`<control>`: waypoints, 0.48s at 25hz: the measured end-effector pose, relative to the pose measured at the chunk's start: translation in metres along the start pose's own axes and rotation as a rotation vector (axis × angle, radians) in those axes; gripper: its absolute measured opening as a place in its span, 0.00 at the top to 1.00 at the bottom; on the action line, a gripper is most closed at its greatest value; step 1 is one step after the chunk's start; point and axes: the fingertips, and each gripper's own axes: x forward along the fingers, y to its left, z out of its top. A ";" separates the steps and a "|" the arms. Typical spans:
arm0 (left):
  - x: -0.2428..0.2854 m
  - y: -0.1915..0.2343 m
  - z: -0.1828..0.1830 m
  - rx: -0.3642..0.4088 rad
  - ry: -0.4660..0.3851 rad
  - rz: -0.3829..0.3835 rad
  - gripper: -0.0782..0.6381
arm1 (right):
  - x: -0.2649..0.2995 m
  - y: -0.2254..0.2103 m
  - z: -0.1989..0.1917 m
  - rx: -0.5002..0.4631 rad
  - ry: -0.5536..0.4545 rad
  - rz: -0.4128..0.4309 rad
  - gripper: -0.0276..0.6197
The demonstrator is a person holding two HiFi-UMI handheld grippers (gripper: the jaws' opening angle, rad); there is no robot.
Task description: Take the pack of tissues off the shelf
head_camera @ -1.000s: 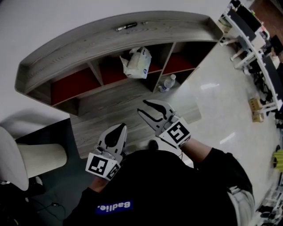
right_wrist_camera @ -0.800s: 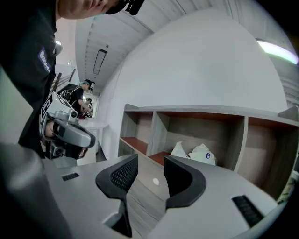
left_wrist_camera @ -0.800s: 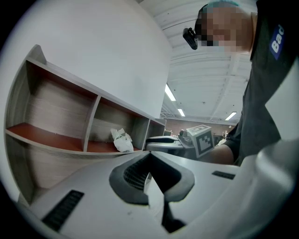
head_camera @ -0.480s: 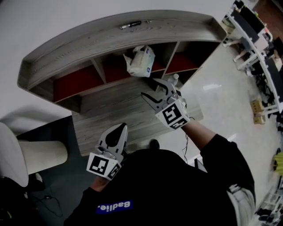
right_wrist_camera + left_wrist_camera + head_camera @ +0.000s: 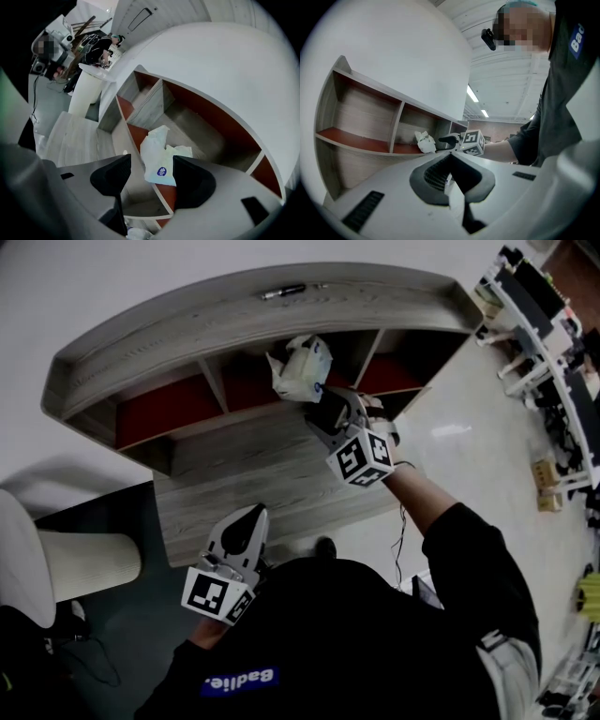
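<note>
The white pack of tissues [image 5: 300, 367] [image 5: 163, 157] [image 5: 424, 141] lies crumpled at the front of the middle compartment of the wooden shelf [image 5: 253, 329], on its red floor. My right gripper [image 5: 330, 409] [image 5: 152, 180] is open just in front of the pack. Its jaws have just been opening and stand wide, with the pack seen in the gap beyond the tips and untouched. My left gripper [image 5: 246, 521] [image 5: 449, 161] hangs back near my body over the lower board, shut and empty.
A clear plastic bottle [image 5: 373, 407] stands by the shelf's right divider, partly hidden behind my right gripper. A dark pen-like object [image 5: 283, 292] lies on the shelf top. A white cylinder [image 5: 89, 563] stands at the left. Desks [image 5: 553, 343] line the right side.
My right gripper has moved forward from near my body to the mouth of the middle compartment, rolling as it went, and its jaws have spread wider. The left gripper has stayed put.
</note>
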 end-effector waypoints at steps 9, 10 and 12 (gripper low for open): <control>-0.006 -0.001 0.000 0.012 -0.004 0.023 0.89 | 0.032 0.001 -0.021 -0.200 0.101 -0.001 0.52; -0.006 -0.001 0.000 0.015 -0.003 0.027 0.89 | 0.036 0.000 -0.024 -0.197 0.114 -0.004 0.52; -0.007 -0.002 0.001 0.013 -0.005 0.034 0.89 | 0.044 -0.002 -0.030 -0.187 0.139 -0.010 0.52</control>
